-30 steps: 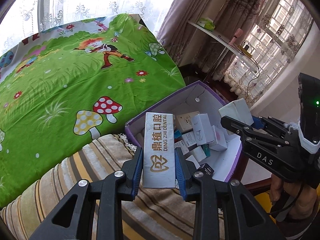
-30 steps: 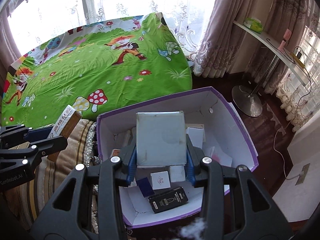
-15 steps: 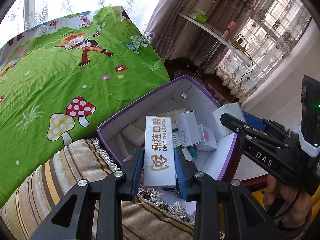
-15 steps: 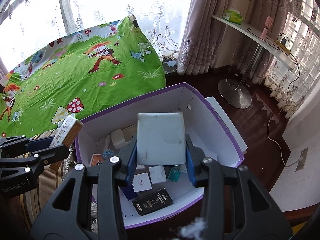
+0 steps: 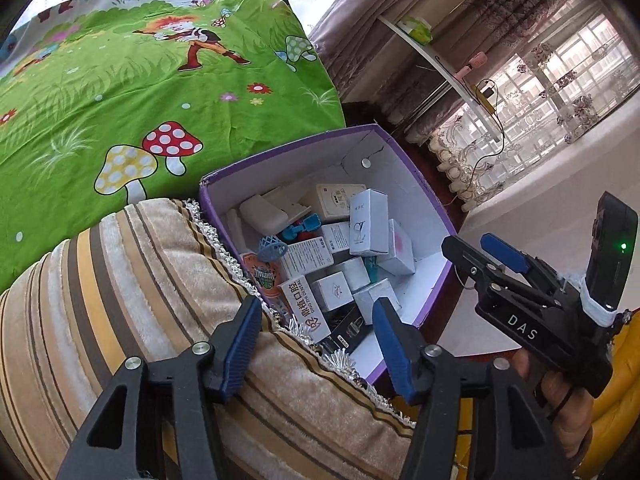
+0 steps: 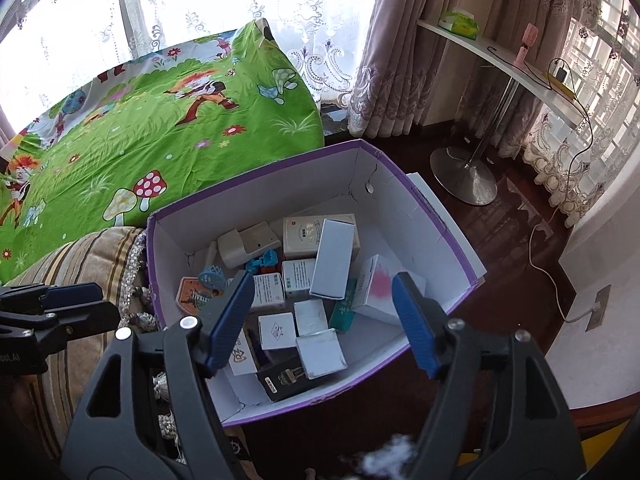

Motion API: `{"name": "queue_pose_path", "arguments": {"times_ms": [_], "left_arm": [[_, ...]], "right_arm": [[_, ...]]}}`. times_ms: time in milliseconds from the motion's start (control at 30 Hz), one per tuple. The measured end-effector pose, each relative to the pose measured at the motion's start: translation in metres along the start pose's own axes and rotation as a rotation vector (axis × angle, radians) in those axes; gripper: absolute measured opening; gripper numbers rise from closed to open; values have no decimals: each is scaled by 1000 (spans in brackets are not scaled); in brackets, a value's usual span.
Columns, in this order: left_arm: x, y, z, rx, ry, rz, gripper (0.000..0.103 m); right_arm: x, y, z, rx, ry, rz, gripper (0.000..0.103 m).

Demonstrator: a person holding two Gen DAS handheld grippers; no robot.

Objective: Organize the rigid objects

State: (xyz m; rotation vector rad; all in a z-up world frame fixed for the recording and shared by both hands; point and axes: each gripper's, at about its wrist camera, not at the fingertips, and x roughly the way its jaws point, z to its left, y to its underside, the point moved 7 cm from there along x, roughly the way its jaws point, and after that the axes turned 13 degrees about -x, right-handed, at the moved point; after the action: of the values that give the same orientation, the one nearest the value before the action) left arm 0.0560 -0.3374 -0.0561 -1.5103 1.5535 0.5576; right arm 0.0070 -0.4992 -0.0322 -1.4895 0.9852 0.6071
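Note:
A purple cardboard box (image 5: pixel 288 148) (image 6: pixel 256 172) with white inner walls holds several small cartons and toys. The white dental carton with orange lettering (image 5: pixel 306 308) lies in its near corner, just past my left gripper (image 5: pixel 316 344). That gripper's jaws are opening, with nothing pressed between them. In the right wrist view a pale grey carton (image 6: pixel 334 258) lies tilted on the pile inside. Above it, my right gripper (image 6: pixel 322 308) is opening too, its blue pads clear of everything. Each gripper shows in the other's view: the right one (image 5: pixel 466 242) and the left one (image 6: pixel 96 304).
A striped plush cushion (image 5: pixel 140 280) with a fringe borders the box on the left. Behind it spreads a green cartoon sheet (image 5: pixel 120 80). Right of the box are dark wood floor, a round metal stand (image 6: pixel 464 176), a wall shelf and a white cable (image 6: pixel 544 272).
Both grippers opened. The dental carton left the left jaws and the grey carton left the right jaws; both now lie inside the purple box. The left view shifted over the box.

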Motion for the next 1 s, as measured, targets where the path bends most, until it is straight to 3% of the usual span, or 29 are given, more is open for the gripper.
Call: {"name": "queue_pose_path", "arguments": {"times_ms": [300, 533, 1000], "left_arm": [[7, 5, 1, 29, -50, -1, 60], [10, 5, -2, 40, -37, 2, 67], [12, 4, -2, 39, -37, 2, 67]], "right_arm": [[4, 8, 5, 1, -18, 15, 75], [8, 10, 8, 1, -28, 22, 75], [9, 11, 13, -8, -37, 26, 75]]}}
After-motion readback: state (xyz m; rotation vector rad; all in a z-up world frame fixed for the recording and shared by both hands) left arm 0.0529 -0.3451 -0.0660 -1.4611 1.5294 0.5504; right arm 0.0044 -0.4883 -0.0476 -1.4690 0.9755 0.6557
